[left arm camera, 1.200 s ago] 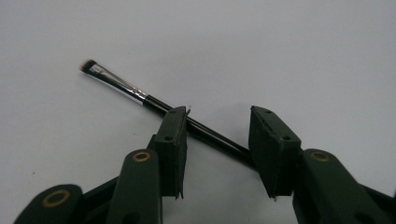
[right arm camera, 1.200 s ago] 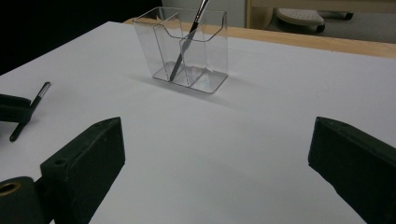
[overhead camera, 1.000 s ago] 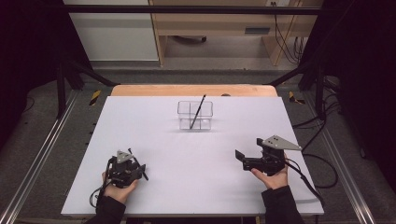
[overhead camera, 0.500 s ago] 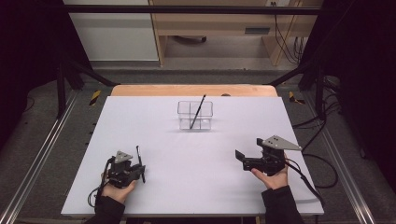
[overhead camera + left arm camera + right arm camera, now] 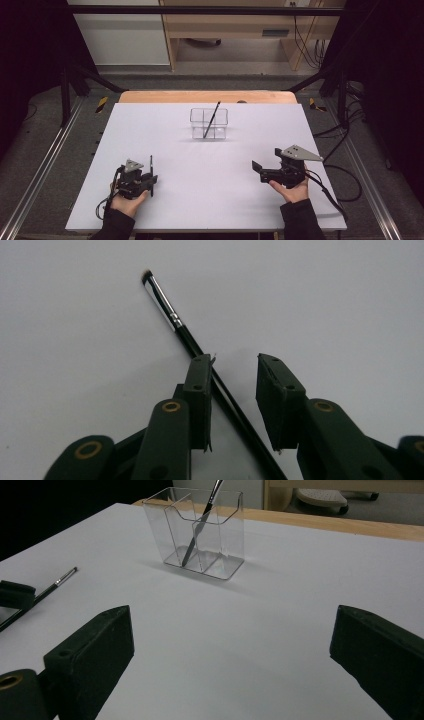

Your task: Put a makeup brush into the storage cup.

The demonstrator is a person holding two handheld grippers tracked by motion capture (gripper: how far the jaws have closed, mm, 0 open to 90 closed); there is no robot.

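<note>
- Brush (image 5: pixel 172 315) with a thin black handle and a silver ferrule lies between the jaws of the left gripper (image 5: pixel 232 390), its bristle tip pointing away from the camera over the white table (image 5: pixel 325 300).
- Left gripper's jaws stand partly open in the left gripper view; the handle runs along the inner face of the left-hand jaw, while a clear gap separates it from the other jaw, so nothing is clamped.
- From the high view, the left gripper (image 5: pixel 150 181) sits near the front left of the table (image 5: pixel 165 135), held in the person's left hand (image 5: pixel 125 202), with the brush (image 5: pixel 151 165) poking out beyond its jaws.
- Right gripper (image 5: pixel 256 170) rests at the front right in the right hand (image 5: pixel 292 190), well apart from the left one; in the right gripper view its jaws are spread wide and hold nothing.
- Clear plastic organizer (image 5: pixel 208 123) stands upright at the middle of the table toward the far edge, divided into compartments.
- Second brush (image 5: pixel 211 119) leans tilted inside the organizer (image 5: pixel 200 530), its lower end in a middle compartment.
</note>
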